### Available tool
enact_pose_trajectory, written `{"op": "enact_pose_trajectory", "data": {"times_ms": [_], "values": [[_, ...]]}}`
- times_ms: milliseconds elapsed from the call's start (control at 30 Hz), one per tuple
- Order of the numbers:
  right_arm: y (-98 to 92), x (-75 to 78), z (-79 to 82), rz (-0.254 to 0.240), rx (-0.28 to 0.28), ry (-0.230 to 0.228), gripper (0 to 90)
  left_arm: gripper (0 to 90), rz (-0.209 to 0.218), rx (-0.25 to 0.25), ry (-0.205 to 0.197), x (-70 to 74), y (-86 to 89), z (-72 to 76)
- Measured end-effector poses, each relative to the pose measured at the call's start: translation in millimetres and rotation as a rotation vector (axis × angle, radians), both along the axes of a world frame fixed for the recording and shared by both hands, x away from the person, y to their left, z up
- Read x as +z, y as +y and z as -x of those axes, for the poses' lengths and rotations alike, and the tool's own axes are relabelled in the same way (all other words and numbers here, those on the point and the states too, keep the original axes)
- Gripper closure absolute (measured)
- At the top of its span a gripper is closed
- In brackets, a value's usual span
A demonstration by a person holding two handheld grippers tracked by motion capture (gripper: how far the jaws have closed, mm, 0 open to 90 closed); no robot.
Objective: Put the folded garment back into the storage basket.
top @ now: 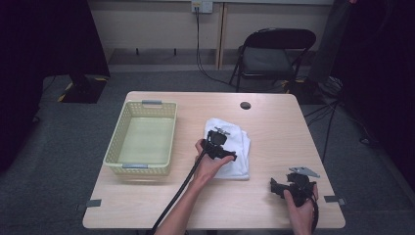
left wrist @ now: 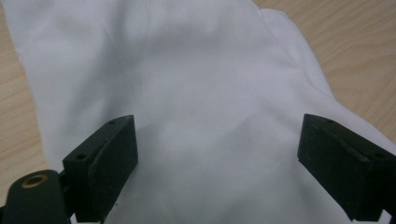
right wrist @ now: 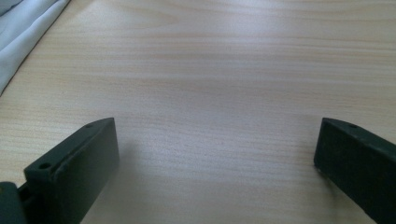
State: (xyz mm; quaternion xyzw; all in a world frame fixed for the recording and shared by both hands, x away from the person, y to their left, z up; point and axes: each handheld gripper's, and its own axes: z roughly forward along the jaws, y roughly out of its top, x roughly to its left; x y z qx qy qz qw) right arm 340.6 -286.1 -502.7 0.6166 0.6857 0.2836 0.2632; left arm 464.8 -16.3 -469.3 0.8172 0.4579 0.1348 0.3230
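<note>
Hovering with jaws spread wide and gripping nothing, the left gripper (left wrist: 217, 158) hangs just above the folded white cloth (left wrist: 187, 93), whose fabric runs between and beyond both jaws. The cloth's long axis appears to lie straight ahead of the jaws, so a clean pick would mean dropping squarely onto a thick fold before closing. Well off to the side, the right gripper (right wrist: 217, 163) hangs open over bare tabletop (right wrist: 233, 70), with the yellow basket (top: 119, 131) waiting beyond the cloth.

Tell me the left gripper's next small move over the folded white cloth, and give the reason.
Probably lower a little and close: the left gripper hangs open above the folded white cloth, fabric spanning the gap between its jaws, nothing pinched yet.
</note>
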Motion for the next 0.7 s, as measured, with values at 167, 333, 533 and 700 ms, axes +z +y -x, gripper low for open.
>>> {"op": "enact_pose_trajectory", "data": {"times_ms": [167,333,533,700], "values": [[0.0,0.0,0.0,0.000,0.000,0.000,0.0,11.3,-0.024,0.010,-0.005,-4.8,-3.6,-0.5],[0.0,0.0,0.0,0.000,0.000,0.000,0.0,10.4,-0.065,0.008,-0.010,-11.7,-8.6,0.5],[0.0,0.0,0.0,0.000,0.000,0.000,0.0,8.3,-0.111,0.027,-0.038,-16.9,-12.6,3.9],[0.0,0.0,0.0,0.000,0.000,0.000,0.0,6.1,-0.124,0.022,-0.056,-17.7,-13.0,3.9]]}}
